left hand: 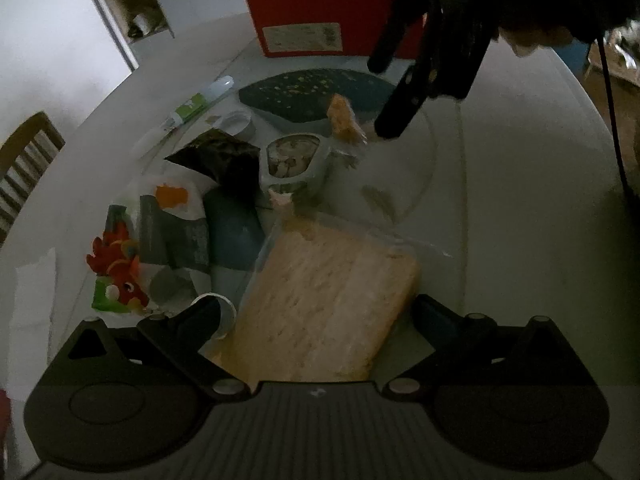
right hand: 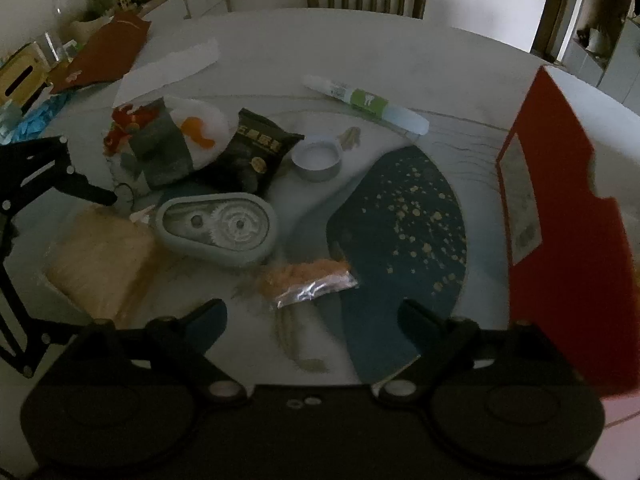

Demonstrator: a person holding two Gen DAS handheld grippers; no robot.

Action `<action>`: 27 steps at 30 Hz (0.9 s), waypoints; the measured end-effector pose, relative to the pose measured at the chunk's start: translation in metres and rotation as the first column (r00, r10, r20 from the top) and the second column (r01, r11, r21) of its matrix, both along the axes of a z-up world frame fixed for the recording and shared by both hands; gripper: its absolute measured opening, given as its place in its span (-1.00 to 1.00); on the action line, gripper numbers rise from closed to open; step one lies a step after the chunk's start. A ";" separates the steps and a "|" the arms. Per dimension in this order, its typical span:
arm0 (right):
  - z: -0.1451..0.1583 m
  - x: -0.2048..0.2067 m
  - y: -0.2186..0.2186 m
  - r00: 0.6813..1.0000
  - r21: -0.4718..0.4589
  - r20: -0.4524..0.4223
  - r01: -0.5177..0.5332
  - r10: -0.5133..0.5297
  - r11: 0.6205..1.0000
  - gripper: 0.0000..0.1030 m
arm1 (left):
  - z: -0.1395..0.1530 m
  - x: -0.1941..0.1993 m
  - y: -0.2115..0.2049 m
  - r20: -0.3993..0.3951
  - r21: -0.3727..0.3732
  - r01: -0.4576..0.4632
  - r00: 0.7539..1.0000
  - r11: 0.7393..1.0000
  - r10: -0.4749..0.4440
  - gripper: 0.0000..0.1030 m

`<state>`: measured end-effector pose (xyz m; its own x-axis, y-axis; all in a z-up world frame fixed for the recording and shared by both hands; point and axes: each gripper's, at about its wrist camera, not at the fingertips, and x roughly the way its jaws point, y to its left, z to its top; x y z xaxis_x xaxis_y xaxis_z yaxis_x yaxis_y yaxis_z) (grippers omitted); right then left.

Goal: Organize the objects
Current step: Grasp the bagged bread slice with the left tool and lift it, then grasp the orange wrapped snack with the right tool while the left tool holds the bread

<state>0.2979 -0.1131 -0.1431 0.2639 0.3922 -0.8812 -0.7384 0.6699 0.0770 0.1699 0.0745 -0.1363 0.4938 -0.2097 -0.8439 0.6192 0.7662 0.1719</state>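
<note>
Both grippers hang over a round table (right hand: 460, 52) with their jaws spread wide and nothing between them. In the left wrist view the left gripper (left hand: 316, 312) straddles a pale block in clear wrap (left hand: 320, 304), without touching it so far as I can tell. In the right wrist view the right gripper (right hand: 312, 316) hovers just short of a small clear packet of orange bits (right hand: 308, 278). Behind that packet lies a grey oval case (right hand: 218, 228) showing two round wheels inside. A black snack bag (right hand: 256, 152) carries gold characters too blurred to read. Beside it stands a low round tin (right hand: 318, 160); farther back lies a white tube with a green label (right hand: 366, 100), its print unreadable. A red box (right hand: 560, 232) stands at the right.
</note>
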 end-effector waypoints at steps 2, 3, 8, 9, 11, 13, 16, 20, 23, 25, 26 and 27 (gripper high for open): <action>-0.004 0.002 0.003 1.000 -0.007 -0.001 -0.014 0.014 1.000 0.72 | 0.000 0.002 0.001 -0.011 -0.026 -0.033 0.999 0.999 0.033 1.00; -0.006 0.003 0.005 1.000 -0.012 0.000 -0.021 0.021 1.000 0.69 | -0.001 0.004 0.001 -0.017 -0.036 -0.058 0.998 0.998 0.057 1.00; -0.012 0.007 0.009 0.999 -0.024 0.007 -0.045 0.045 0.999 0.61 | -0.001 0.008 -0.002 -0.029 -0.050 -0.163 0.986 0.985 0.161 0.99; -0.013 0.008 0.010 0.999 -0.024 0.007 -0.048 0.048 0.999 0.61 | -0.001 0.008 -0.003 -0.031 -0.053 -0.181 0.983 0.982 0.179 0.99; -0.014 0.008 0.011 0.998 -0.025 0.019 -0.054 0.055 0.998 0.61 | -0.001 0.008 -0.004 -0.033 -0.056 -0.214 0.977 0.975 0.212 0.98; -0.014 0.007 0.012 0.998 -0.024 0.028 -0.064 0.065 0.998 0.58 | -0.001 0.007 -0.007 -0.040 -0.054 -0.250 0.968 0.967 0.248 0.96; -0.013 0.005 0.014 0.996 -0.026 0.048 -0.079 0.081 0.996 0.45 | 0.001 0.007 -0.010 -0.048 -0.054 -0.313 0.949 0.948 0.311 0.92; -0.013 0.002 0.013 0.993 -0.020 0.071 -0.095 0.096 0.995 0.28 | 0.001 0.007 -0.012 -0.054 -0.064 -0.413 0.911 0.909 0.410 0.89; -0.012 0.000 0.012 0.991 -0.008 0.078 -0.104 0.104 0.995 0.17 | 0.002 0.004 -0.016 -0.053 -0.067 -0.480 0.877 0.875 0.477 0.89; -0.013 -0.001 0.010 0.991 -0.004 0.082 -0.106 0.105 0.994 0.15 | 0.002 0.001 -0.019 -0.053 -0.076 -0.521 0.854 0.850 0.518 0.85; -0.013 -0.002 0.009 0.991 -0.001 0.083 -0.105 0.104 0.995 0.15 | 0.003 -0.001 -0.020 -0.052 -0.083 -0.539 0.843 0.839 0.536 0.84; -0.013 -0.002 0.008 0.991 0.003 0.083 -0.103 0.103 0.995 0.15 | 0.003 -0.002 -0.021 -0.052 -0.089 -0.556 0.831 0.826 0.554 0.82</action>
<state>0.2959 -0.1052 -0.1559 0.2939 0.4277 -0.8548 -0.8075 0.5897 0.0175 0.1677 0.0535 -0.1332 0.5328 0.0132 -0.8461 0.0872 0.9937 0.0705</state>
